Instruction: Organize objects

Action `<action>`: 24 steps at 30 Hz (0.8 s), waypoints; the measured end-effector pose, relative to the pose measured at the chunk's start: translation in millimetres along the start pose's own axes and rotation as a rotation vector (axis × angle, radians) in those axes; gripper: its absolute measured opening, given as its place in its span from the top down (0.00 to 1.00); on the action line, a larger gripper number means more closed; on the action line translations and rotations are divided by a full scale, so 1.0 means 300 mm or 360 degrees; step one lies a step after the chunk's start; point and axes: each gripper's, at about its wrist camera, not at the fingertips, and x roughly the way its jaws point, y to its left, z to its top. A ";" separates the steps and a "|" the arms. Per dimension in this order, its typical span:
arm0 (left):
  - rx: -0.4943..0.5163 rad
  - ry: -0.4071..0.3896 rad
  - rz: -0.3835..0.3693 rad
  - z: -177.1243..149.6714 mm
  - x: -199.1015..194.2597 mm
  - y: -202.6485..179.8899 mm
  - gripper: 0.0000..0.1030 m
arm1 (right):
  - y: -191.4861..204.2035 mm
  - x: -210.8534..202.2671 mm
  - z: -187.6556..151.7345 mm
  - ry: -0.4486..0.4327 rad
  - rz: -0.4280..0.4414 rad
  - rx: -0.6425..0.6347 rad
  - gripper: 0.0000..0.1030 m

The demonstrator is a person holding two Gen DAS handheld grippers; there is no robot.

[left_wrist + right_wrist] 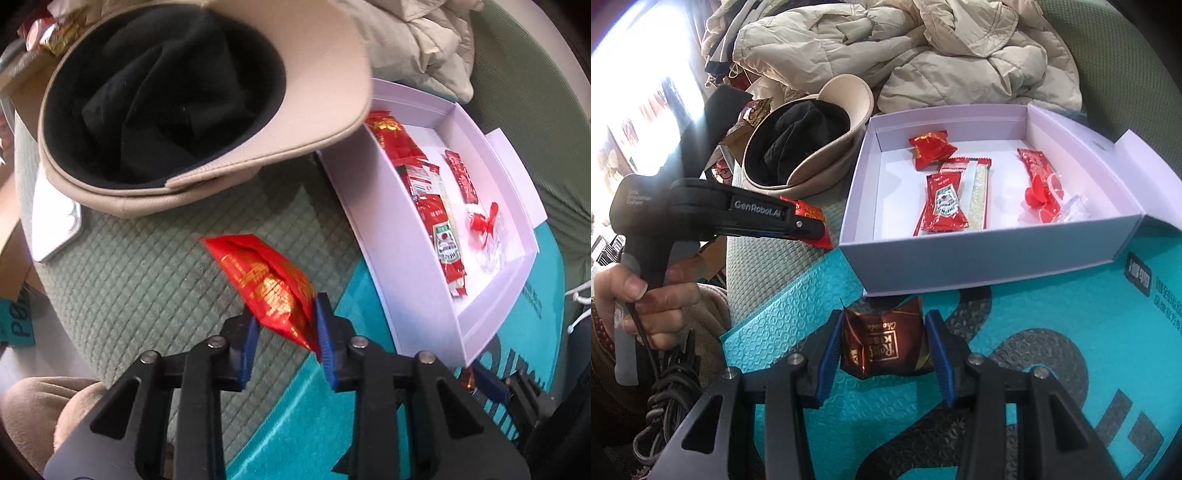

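Note:
My left gripper (284, 326) is shut on a red and gold candy packet (266, 280), pinched by one end and held above the green quilted cushion (147, 280). From the right wrist view the same gripper (818, 230) hangs just left of the white box (979, 258), a hand on its handle. My right gripper (882, 341) is shut on a dark brown chocolate packet (882, 343) over the teal bubble mailer (1071, 332), in front of the box. Inside the box lie a red candy (931, 147), ketchup sachets (943, 203) and a long red packet (1036, 162).
A beige cap (221, 92) with a black lining lies upside down left of the box, its brim overlapping the box corner. A beige jacket (942, 55) is piled behind. A silver phone (55, 229) lies at the cushion's left edge. More wrappers (55, 33) sit behind the cap.

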 end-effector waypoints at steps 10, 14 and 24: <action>0.0066 -0.0080 0.0069 -0.040 -0.096 -0.001 0.77 | 0.056 -0.048 -0.010 -0.0058 0.0012 -0.0082 0.56; 0.0093 -0.0112 0.0081 -0.058 -0.132 0.010 0.78 | 0.079 -0.072 -0.017 -0.0085 0.0025 -0.0106 0.56; -0.0006 -0.0047 0.0006 -0.071 -0.075 0.029 0.82 | 0.095 -0.093 -0.045 -0.0105 0.0041 -0.0101 0.56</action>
